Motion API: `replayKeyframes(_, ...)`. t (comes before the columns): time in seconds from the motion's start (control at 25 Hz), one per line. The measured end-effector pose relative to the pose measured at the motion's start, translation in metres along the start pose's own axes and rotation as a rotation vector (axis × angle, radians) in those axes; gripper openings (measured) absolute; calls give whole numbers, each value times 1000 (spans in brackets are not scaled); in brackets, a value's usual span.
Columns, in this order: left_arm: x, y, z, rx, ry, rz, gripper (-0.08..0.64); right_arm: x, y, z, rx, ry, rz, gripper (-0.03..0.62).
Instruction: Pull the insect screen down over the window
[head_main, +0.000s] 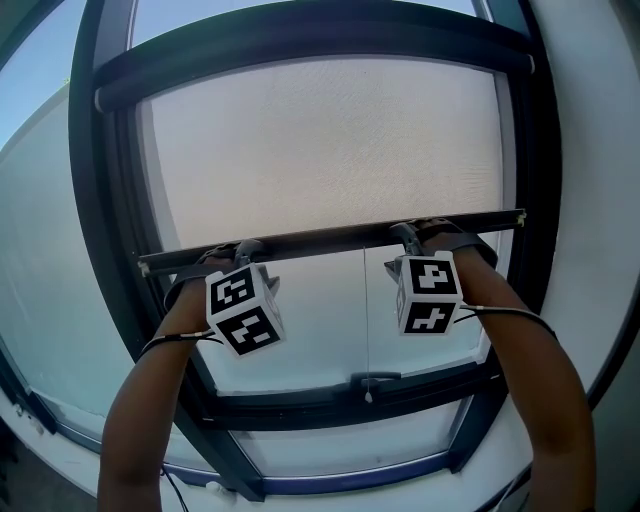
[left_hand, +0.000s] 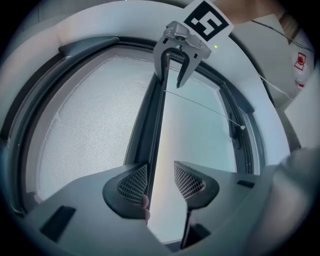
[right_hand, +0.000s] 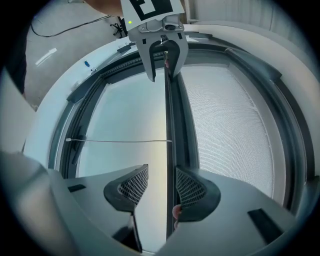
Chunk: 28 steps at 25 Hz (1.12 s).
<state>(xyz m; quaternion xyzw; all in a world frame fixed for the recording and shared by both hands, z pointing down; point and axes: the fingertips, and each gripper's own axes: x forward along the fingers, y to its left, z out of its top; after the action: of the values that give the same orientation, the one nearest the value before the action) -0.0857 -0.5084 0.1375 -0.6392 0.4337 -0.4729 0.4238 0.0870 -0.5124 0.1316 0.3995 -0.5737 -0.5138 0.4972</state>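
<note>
The insect screen (head_main: 330, 150) hangs partway down the window, and its dark bottom bar (head_main: 320, 240) crosses at mid-height. My left gripper (head_main: 245, 252) straddles the bar near its left end, my right gripper (head_main: 408, 236) near its right end. In the left gripper view the bar (left_hand: 154, 125) runs between the jaws of the left gripper (left_hand: 161, 176), against the screen-side pad (left_hand: 134, 183); the other pad stands off it. In the right gripper view the bar (right_hand: 170, 125) lies against the screen-side pad (right_hand: 193, 189) of the right gripper (right_hand: 161, 178), with a gap to the other pad. Both are open.
A thin pull cord (head_main: 367, 320) drops from the bar's middle to a latch (head_main: 368, 382) on the lower sash. Below the bar is bare glass (head_main: 320, 320). The dark window frame (head_main: 100, 200) rings the opening, with a white sill (head_main: 480, 470) below.
</note>
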Motion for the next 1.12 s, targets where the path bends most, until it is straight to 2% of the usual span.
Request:
replayKeyframes(0.08,1,0,-1,36,13,38,169,2,1,0,-12,3,-16,172)
replayKeyframes(0.2,6,9,2,124,41,151,170,3,-6,-3,-10,7,-91,172)
replayKeyframes(0.28,6,17,3,118,40,174,170,3,-15,-3,0,12,-126,172)
replayKeyframes(0.48,1,16,3,49,15,72,170,0,-14,-1,-8,23,-82,172)
replayKeyframes(0.64,-11,14,3,11,-3,-18,169,-11,-15,6,20,14,13,172)
replayKeyframes(0.84,-11,6,1,47,36,-51,169,-13,-7,6,5,48,72,172)
replayKeyframes(1.04,-1,-29,-4,67,55,-116,170,-7,29,4,-7,47,156,172)
replayKeyframes(1.12,2,-41,-5,77,60,-112,169,-5,41,2,-16,51,167,172)
